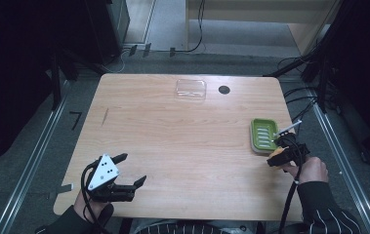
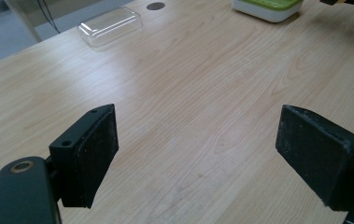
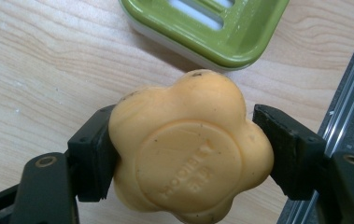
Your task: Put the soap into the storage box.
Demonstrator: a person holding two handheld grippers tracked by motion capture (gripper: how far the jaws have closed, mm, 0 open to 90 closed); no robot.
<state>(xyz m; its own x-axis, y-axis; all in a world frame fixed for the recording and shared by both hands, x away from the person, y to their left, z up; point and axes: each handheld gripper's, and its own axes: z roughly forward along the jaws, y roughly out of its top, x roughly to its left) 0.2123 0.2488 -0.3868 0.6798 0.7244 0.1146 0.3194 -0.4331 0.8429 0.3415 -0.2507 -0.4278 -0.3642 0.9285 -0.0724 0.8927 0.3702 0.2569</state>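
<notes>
A flower-shaped bar of orange soap (image 3: 188,149), smooth and waxy with a round embossed disc on its face, sits squeezed between the flat black rubbery jaws of the right gripper (image 3: 184,154), one pad pressing each side. It hangs above the pale wood-grain tabletop (image 1: 182,141) at the right edge, just short of the glossy green slotted soap dish (image 1: 263,135). The left gripper (image 1: 130,169) rests at the near left, jaws spread wide on nothing. Far off lies a clear plastic lid (image 1: 191,89).
</notes>
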